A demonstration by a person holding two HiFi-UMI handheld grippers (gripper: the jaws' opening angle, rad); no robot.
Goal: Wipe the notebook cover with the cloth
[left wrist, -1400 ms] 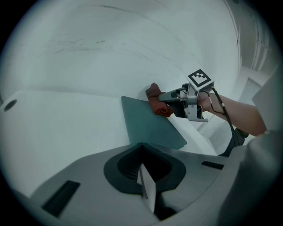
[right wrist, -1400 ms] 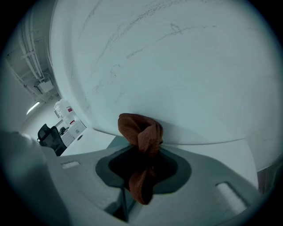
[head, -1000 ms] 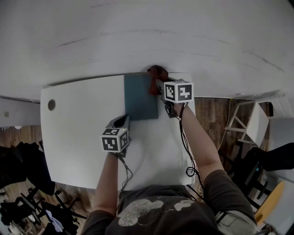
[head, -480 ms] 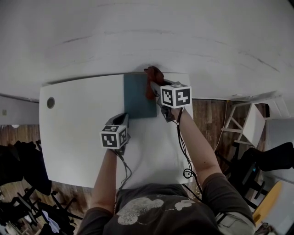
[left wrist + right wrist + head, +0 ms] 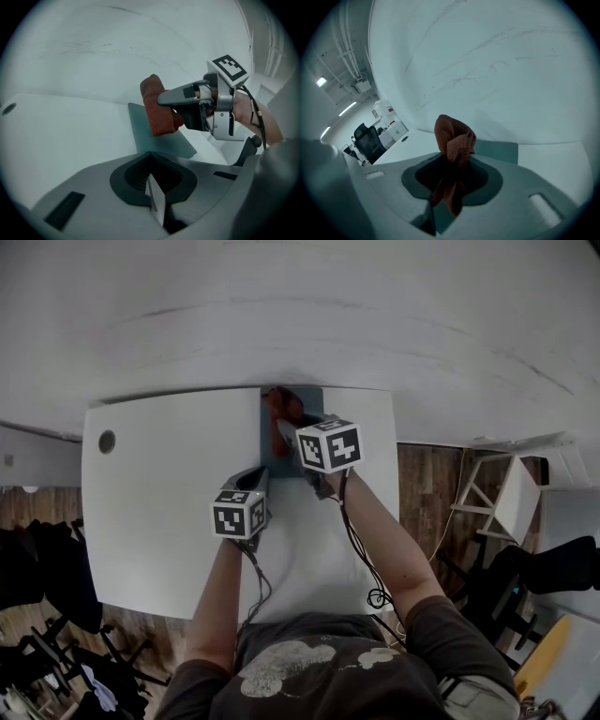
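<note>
Right gripper view: cloth (image 5: 454, 140) clamped in right claw (image 5: 449, 187), over notebook (image 5: 499, 151).

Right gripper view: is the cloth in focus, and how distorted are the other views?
Right gripper view: the cloth is fairly sharp, with a teal tint and dark rounded corners. Left gripper view: same fisheye bend and vignette, but the notebook edges read clearly. Head view: soft, even light, no glare, and the table edges look bowed.
</note>
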